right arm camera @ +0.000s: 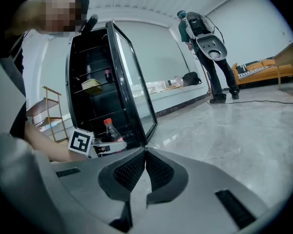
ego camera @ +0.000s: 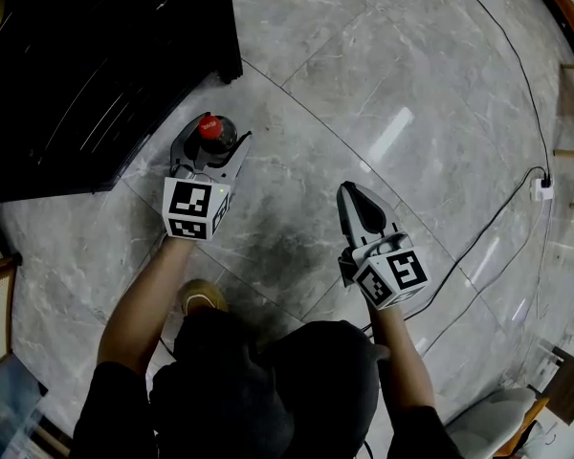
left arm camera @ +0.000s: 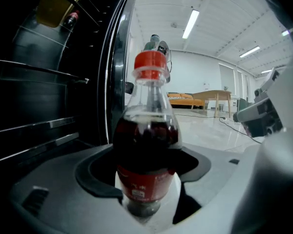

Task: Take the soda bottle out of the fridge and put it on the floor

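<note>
Upright at ten o'clock beside the fridge [ego camera: 96, 65], the nearly full soda bottle [ego camera: 211, 129] sits gripped at its label by the left gripper's [ego camera: 210, 149] fingers [left arm camera: 95, 179] and likely feels heavy, stiff and slick, while the right gripper's [ego camera: 352, 194] fingers rest closed, empty.

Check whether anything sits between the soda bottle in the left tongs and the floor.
Nothing visible does. The left tongs grip the soda bottle just outside the fridge, over bare floor tiles. The right tongs, shut and empty, hang off to the side, apart from it.
</note>
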`<move>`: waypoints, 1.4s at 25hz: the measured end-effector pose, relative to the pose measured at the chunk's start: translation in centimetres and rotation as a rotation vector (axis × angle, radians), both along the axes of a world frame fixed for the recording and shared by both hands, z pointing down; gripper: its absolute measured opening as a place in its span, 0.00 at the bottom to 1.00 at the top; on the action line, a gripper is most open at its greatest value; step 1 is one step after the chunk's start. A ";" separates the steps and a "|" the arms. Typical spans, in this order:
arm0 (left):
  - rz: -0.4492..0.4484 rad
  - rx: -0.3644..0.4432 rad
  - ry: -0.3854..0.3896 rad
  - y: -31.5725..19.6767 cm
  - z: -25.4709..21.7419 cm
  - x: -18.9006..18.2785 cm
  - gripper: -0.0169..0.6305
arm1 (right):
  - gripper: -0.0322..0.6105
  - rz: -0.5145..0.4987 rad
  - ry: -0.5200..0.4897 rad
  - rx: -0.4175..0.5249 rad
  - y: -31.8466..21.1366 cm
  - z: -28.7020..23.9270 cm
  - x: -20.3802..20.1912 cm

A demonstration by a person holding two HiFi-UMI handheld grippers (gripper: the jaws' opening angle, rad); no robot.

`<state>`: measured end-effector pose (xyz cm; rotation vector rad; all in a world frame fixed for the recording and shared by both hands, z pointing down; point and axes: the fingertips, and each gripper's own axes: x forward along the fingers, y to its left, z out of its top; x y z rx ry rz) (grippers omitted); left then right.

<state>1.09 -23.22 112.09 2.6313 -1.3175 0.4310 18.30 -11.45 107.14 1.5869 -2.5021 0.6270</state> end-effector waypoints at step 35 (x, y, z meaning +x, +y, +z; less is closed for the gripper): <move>0.128 -0.141 0.044 8.9 -57.5 -0.1 0.49 | 0.09 0.112 -0.049 -0.005 3.5 -58.7 -5.1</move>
